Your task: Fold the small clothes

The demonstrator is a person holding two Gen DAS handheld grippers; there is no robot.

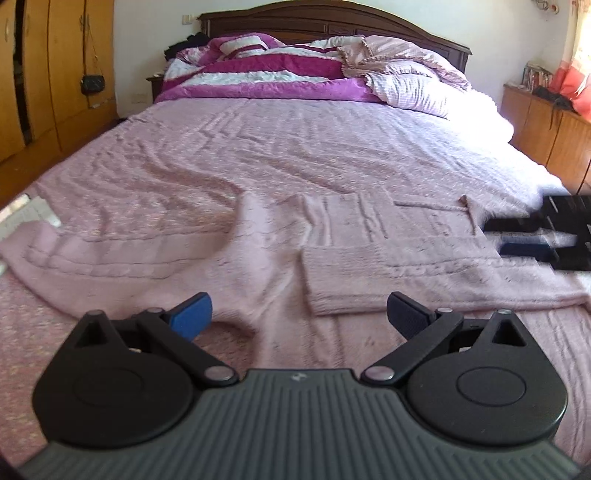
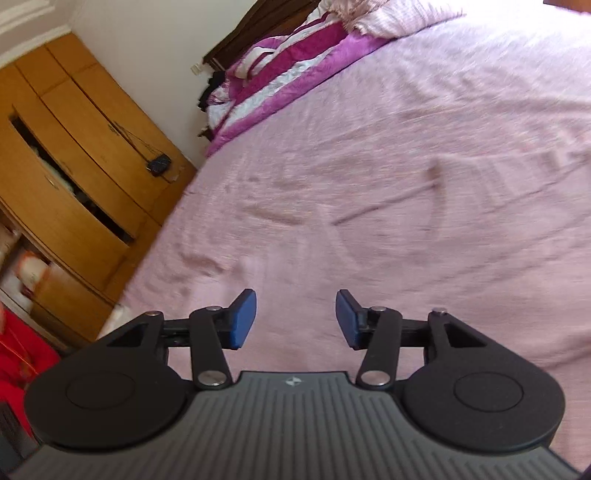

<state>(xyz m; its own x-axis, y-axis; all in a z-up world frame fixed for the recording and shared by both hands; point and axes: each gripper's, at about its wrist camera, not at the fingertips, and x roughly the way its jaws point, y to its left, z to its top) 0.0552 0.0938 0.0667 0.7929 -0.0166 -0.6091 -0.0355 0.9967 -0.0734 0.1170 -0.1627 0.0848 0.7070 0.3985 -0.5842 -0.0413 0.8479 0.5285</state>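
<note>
A pale pink knitted sweater [image 1: 354,254] lies flat on the pink bedspread [image 1: 258,147], one sleeve [image 1: 110,254] stretched out to the left and the other folded across its body. My left gripper [image 1: 299,314] hovers wide open just before the sweater's near edge, nothing between its blue pads. The right gripper [image 1: 532,236] shows at the right edge of the left wrist view, low over the sweater's right side. In the right wrist view, which is blurred, my right gripper [image 2: 295,319] stands open over pink cloth with nothing between its pads.
A striped magenta and white quilt [image 1: 258,74] and pillows [image 1: 406,81] are piled at the dark headboard [image 1: 332,22]. A wooden wardrobe [image 1: 44,74] stands left of the bed and a low wooden cabinet [image 1: 546,125] stands right. Something red [image 2: 18,362] lies beside the bed.
</note>
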